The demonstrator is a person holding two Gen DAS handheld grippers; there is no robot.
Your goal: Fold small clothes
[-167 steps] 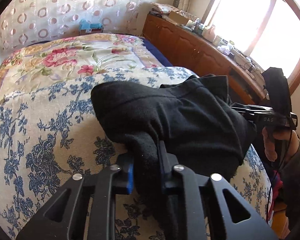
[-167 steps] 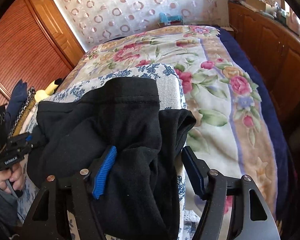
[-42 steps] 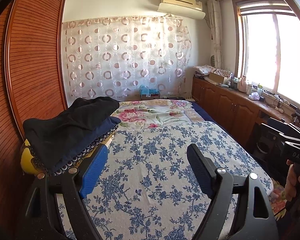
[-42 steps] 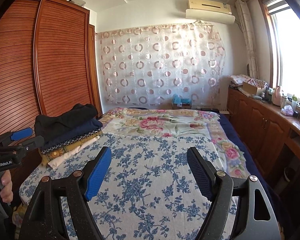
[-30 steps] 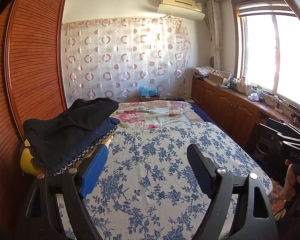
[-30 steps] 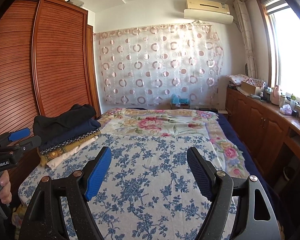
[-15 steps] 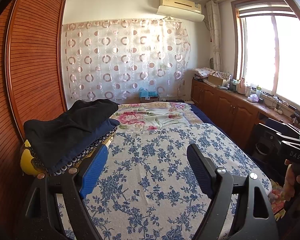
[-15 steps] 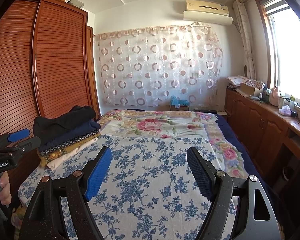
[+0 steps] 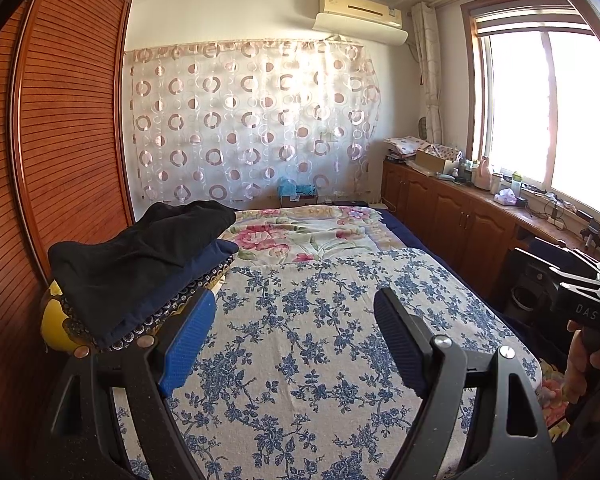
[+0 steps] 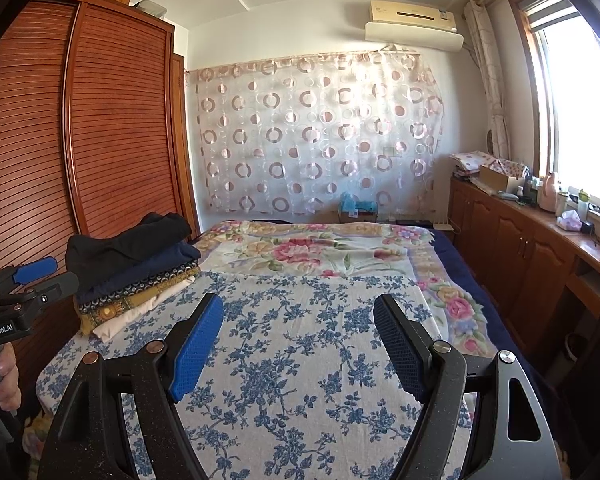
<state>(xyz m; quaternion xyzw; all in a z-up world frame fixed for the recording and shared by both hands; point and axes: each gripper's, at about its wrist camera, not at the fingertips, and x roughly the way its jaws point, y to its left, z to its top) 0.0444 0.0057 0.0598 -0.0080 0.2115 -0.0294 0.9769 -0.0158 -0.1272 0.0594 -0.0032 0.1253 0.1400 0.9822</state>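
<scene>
Both grippers hang wide and empty over the blue-flowered bedspread (image 9: 300, 360). Left gripper (image 9: 292, 340) sees the stack of folded clothes (image 9: 140, 264) close at its left finger, black garment (image 10: 128, 244) on top; right gripper (image 10: 298, 344) alone shows the stack's lower layers, down to a white piece (image 10: 140, 314).

A stack of folded clothes (image 10: 134, 268) sits on the bed's (image 10: 300, 360) left edge beside the wardrobe (image 10: 80, 140), with cabinets (image 10: 520, 248) along the right.
</scene>
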